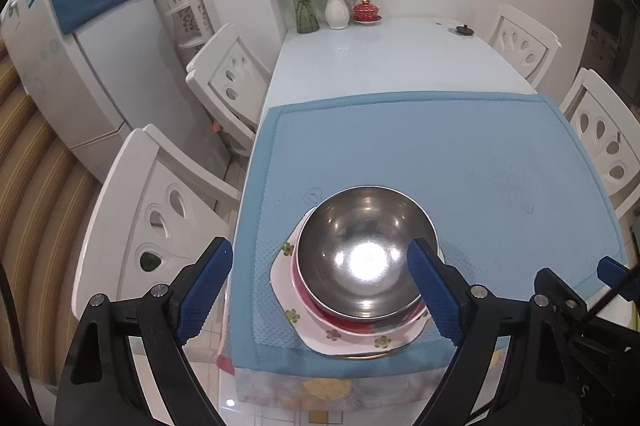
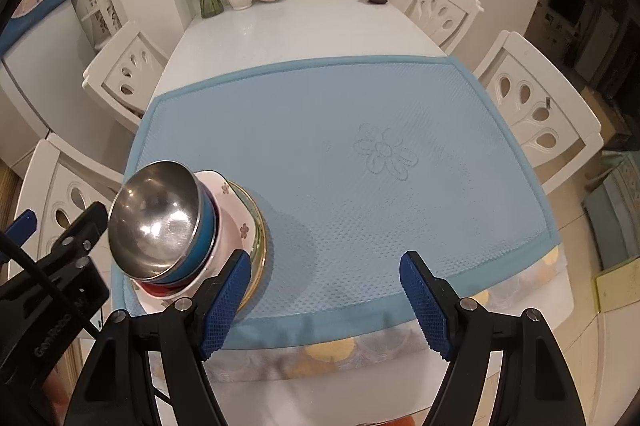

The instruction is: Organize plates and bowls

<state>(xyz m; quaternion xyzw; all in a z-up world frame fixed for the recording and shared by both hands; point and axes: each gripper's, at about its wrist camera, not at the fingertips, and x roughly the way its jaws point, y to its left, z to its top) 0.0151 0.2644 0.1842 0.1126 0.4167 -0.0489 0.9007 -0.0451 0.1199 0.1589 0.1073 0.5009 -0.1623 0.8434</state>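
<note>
**Stack of bowls and plates sat finished-looking at the mat's near corner**

The steel bowl [image 1: 366, 252] topped a nested pile low in the centre of the left wrist view: beneath it a blue bowl [image 2: 204, 226], then a red bowl [image 1: 320, 310], then a white flowered plate [image 1: 286, 282], with a gold-rimmed plate [image 2: 259, 238] at the bottom. The pile rested on the blue mat [image 1: 460, 162] near its lower left corner in the right wrist view, close to the table [image 1: 380, 54] edge.

The left gripper [image 1: 320, 288] was spread wide, its blue pads either side of the pile and gripping nothing. The right gripper [image 2: 324, 300] was likewise released, its fingers apart over bare mat, one pad just beside the plate rim.

Handling, as a judgement: the steel bowl would be light, stiff and slick, so a pinch on its rim wall would serve better than a squeeze across the polished curve. The ceramic pieces below looked heavier and breakable; the whole pile was likely too heavy and slippery to lift by one rim, and nested bowls could slide if tilted.

Much stayed unclear. The lower bowls showed only as coloured slivers, so their depth and condition could not be read. The bottom plate was mostly covered, and glare washed out the steel bowl's floor. Whether the left pads touched the pile could not be told.
</note>
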